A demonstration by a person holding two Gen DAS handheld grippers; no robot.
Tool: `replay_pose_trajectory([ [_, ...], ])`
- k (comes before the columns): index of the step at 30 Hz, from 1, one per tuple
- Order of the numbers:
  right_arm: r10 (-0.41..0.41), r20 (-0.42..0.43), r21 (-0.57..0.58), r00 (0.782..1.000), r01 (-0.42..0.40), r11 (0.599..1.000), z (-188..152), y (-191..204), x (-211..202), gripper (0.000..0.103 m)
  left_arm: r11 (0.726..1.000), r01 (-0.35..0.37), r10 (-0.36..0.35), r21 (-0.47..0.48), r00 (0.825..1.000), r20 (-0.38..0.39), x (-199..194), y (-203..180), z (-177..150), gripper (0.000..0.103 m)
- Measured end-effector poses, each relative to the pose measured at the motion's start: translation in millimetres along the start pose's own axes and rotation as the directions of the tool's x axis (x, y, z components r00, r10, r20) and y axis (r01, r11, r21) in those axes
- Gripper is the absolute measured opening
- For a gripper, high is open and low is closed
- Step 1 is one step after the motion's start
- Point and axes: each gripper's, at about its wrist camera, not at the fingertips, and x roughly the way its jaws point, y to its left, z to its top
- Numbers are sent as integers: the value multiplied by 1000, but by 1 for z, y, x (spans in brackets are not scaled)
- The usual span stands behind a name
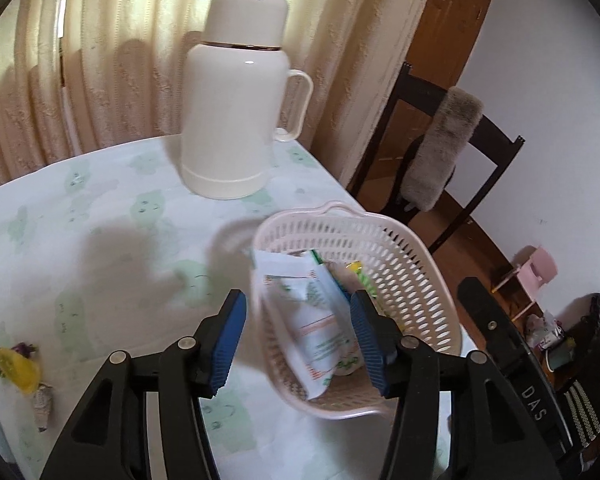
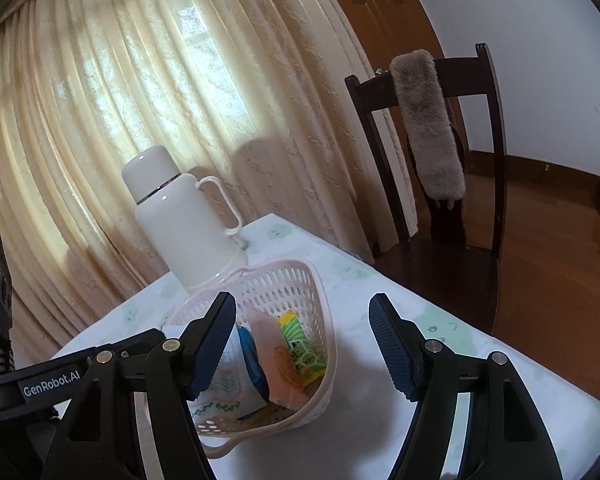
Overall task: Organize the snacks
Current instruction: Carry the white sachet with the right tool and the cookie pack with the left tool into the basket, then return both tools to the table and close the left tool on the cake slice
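Note:
A pink perforated plastic basket (image 1: 416, 280) stands on the table near its right edge; it also shows in the right wrist view (image 2: 300, 280). It holds several snack packets: a white and green one (image 1: 320, 316), a yellow-green one (image 2: 300, 344) and a pink one (image 2: 280, 364). My left gripper (image 1: 298, 344) is open above the basket's near left wall, holding nothing. My right gripper (image 2: 304, 348) is open just over the basket's right side, empty. Loose yellow wrapped snacks (image 1: 16, 368) lie at the table's left.
A tall cream thermos jug (image 1: 236, 100) with a handle stands at the back of the table (image 1: 100, 208), which has a pale green patterned cloth. A dark wooden chair (image 2: 440, 184) with a grey furry cover stands to the right. Curtains hang behind.

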Motion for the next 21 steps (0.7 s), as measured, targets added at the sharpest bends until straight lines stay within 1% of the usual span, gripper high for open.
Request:
replay_pose_trajectory([
  [5, 26, 24, -24, 999, -26, 999, -2, 6, -4, 70, 998, -65, 65, 17, 998, 15, -9, 6, -7, 52],
  [9, 40, 58, -86, 998, -34, 996, -5, 19, -9, 70, 996, -88, 88, 9, 996, 25, -17, 14, -10, 54],
  [12, 63, 55, -133, 996, -55, 990, -11, 29, -9, 70, 993, -118, 118, -3, 992, 41, -26, 24, -13, 57],
  [17, 94, 43, -202, 995, -84, 976, -20, 43, -8, 70, 983, -181, 183, -38, 981, 61, -43, 46, -18, 64],
  [19, 109, 45, -233, 993, -96, 968, -24, 49, -10, 70, 977, -205, 209, -62, 976, 63, -49, 59, -21, 70],
  [21, 122, 45, -257, 992, -107, 960, -28, 54, -11, 70, 970, -229, 234, -77, 970, 65, -54, 68, -25, 70],
])
